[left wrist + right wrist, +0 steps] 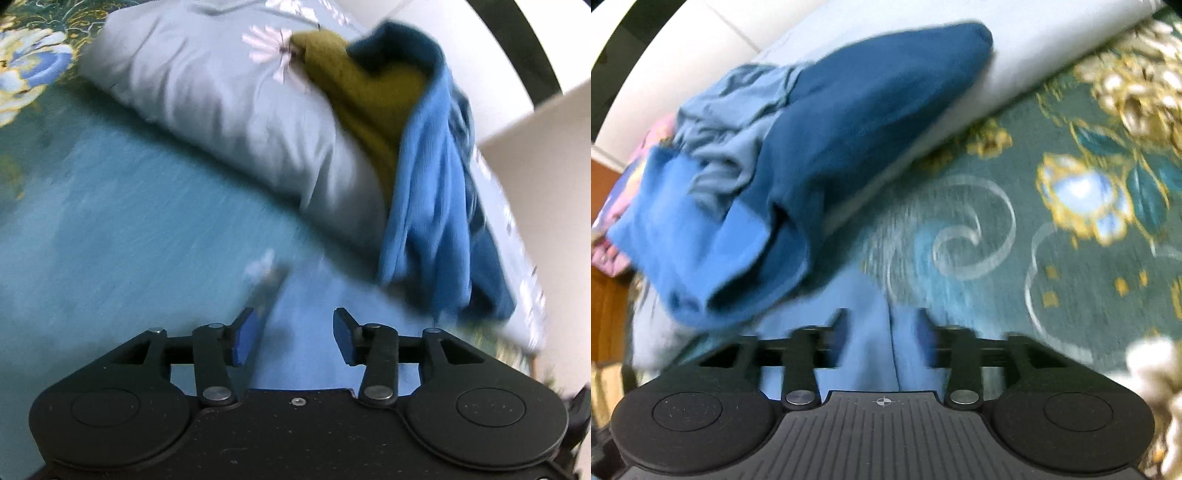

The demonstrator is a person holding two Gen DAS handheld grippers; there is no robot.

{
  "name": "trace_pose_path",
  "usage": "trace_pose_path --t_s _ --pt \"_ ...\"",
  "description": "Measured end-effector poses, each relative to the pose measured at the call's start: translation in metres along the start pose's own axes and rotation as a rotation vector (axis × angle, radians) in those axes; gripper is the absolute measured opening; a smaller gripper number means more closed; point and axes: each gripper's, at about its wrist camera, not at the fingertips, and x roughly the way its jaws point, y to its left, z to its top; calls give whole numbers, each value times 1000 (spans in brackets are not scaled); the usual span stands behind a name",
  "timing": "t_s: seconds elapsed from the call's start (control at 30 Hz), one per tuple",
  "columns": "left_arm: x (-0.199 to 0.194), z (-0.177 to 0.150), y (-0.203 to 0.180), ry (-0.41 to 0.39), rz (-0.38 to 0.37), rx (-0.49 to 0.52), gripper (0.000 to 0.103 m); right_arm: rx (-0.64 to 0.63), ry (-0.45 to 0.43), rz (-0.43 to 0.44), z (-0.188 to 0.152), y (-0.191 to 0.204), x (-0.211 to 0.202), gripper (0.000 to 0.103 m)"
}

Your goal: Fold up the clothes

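Note:
A light blue garment [306, 332] lies flat on the bed under my left gripper [295, 328], which is open with nothing between its blue pads. The same light blue garment [882, 343] lies under my right gripper [882, 325], which is open; a fold line of the cloth runs between its fingers. A heap of blue clothes [436, 192] and an olive-yellow garment [362, 88] rest on a pale pillow [207, 96]. In the right wrist view the heap [783, 162] shows dark blue and lighter blue pieces. Both views are blurred.
The bed cover is teal with gold and blue flowers [1082, 195]. A pale pillow [1015, 74] lies behind the heap. A pink patterned item [613, 206] is at the far left. White furniture [546, 155] stands past the bed's edge.

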Motion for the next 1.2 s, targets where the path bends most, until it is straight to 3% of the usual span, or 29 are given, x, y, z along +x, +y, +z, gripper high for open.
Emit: trace_pose_path --t_s 0.17,0.37,0.43,0.47,0.5,0.53,0.57,0.6,0.63,0.77,0.93,1.03,1.1,1.2 --pt "-10 -54 11 142 55 41 49 38 105 -2 -43 -25 -6 51" --pt "-18 -84 24 163 65 -72 51 109 143 57 -67 -35 -5 50" --pt "-18 -86 25 151 66 -93 50 95 148 68 -71 -32 -7 35" --pt "-17 -85 25 146 65 -101 48 94 148 71 -72 -32 -8 19" --pt "-18 -85 25 138 63 -111 47 105 145 76 -73 -33 -11 10" --pt "-21 -84 25 126 62 -123 34 117 142 80 -74 -34 -13 8" --pt "-23 -84 25 113 62 -133 15 126 138 80 -75 -36 -16 7" --pt "-26 -84 25 93 70 -135 10 131 130 72 -75 -37 -19 6" --pt "-29 -83 24 73 77 -135 6 135 120 65 -73 -37 -22 6" --pt "-45 -89 17 26 84 -148 5 160 97 74 -71 -38 -35 5" --pt "-49 -103 15 52 118 -89 8 118 145 42 -77 -39 -34 6" --pt "-48 -102 18 48 153 -90 15 127 153 42 -81 -46 -35 12" --pt "-54 -97 22 8 166 -106 15 138 151 46 -85 -51 -38 23" --pt "-64 -93 23 -21 183 -106 23 155 149 51 -90 -58 -42 27"
